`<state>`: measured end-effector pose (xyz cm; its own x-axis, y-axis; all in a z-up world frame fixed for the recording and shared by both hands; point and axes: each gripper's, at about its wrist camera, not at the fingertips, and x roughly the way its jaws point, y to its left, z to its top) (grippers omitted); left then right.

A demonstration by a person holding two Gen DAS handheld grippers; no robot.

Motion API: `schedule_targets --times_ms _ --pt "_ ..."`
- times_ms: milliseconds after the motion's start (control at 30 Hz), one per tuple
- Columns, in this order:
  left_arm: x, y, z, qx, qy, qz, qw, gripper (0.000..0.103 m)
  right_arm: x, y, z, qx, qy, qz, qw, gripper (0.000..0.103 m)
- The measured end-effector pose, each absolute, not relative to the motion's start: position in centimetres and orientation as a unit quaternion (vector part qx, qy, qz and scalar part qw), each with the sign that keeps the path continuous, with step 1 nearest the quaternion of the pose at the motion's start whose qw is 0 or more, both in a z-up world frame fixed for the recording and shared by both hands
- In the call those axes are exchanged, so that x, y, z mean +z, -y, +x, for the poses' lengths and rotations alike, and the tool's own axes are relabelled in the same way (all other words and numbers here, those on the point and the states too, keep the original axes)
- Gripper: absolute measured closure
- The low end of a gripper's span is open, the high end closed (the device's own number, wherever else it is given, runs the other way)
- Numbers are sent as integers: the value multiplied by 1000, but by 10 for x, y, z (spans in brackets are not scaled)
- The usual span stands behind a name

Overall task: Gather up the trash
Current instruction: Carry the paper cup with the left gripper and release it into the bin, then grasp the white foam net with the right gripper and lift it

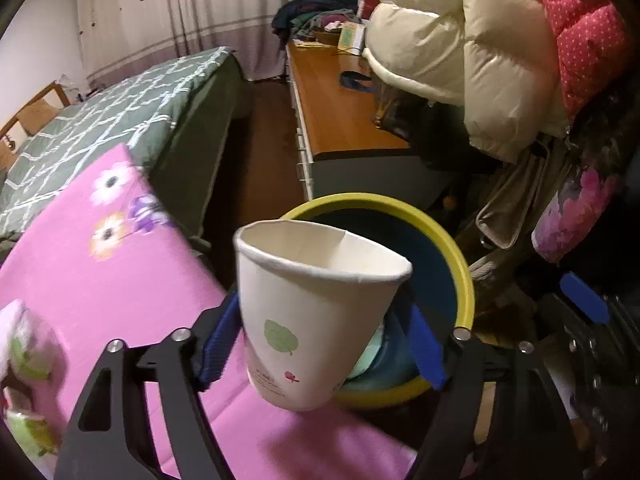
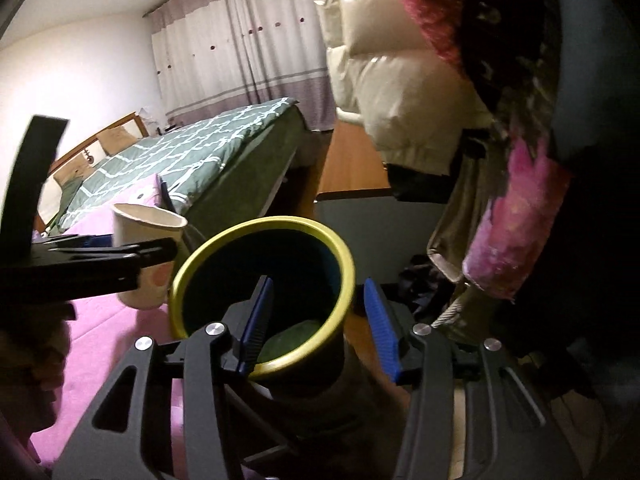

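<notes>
Bedroom scene: one bed [image 1: 120,120] far left, one curtain [image 1: 180,12] behind it, one dresser [image 1: 336,120] far right, and two puffy coats hanging, a cream coat [image 1: 460,40] and a pink coat [image 1: 580,32]. Near left is a pink mat [image 1: 100,280].

Trash-wise there's exactly one cup [image 1: 312,312], tilted, sitting between the left gripper's [image 1: 322,304] jaws just left of the one bin [image 1: 460,264]. The right pad stands clear of it (so jaws apart, not squeezing).

Right gripper [image 2: 316,284] is spread too, one finger inside the bin's rim, one outside, holding nothing. One greenish lump [image 2: 296,340] lies in the bin.
</notes>
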<state>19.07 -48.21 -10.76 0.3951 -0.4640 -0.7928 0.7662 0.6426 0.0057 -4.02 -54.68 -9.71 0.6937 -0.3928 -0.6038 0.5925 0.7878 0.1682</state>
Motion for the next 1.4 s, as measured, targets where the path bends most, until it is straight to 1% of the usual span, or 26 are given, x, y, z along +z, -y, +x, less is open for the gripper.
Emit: schedule_targets --times_ms 67,100,133,233,367,567,633,767,867,1033,1200,1400 --pt "-112 496 191 -374 -392 198 817 20 -99 549 -43 -276 -282 182 901 54" --pt "-112 499 191 -374 -390 198 818 14 -99 551 -44 -277 -283 183 900 54" --pt "-112 503 192 -372 -386 198 821 12 -100 552 -44 -278 -283 185 899 54" --pt "-105 499 195 -365 -388 186 826 12 -100 551 -47 -277 -283 187 899 54" --pt "-80 466 188 -360 -380 165 836 12 -99 546 -43 -270 -283 184 902 54" --pt "-26 378 165 -327 -330 127 876 7 -98 526 -22 -237 -292 172 910 54" --pt "-10 338 157 -303 -312 115 893 5 -97 512 -12 -218 -297 163 915 54" --pt "6 251 143 -227 -289 96 925 5 -94 481 5 -182 -305 145 923 54" --pt "8 188 136 -164 -285 72 942 5 -89 456 18 -153 -309 130 930 54" --pt "0 103 124 -74 -290 42 953 5 -77 411 41 -105 -309 107 939 54" --pt "-15 51 118 -36 -305 16 951 5 -67 377 63 -54 -313 97 943 54" --pt "-28 27 122 -10 -310 12 951 5 -45 345 101 36 -310 89 946 54"
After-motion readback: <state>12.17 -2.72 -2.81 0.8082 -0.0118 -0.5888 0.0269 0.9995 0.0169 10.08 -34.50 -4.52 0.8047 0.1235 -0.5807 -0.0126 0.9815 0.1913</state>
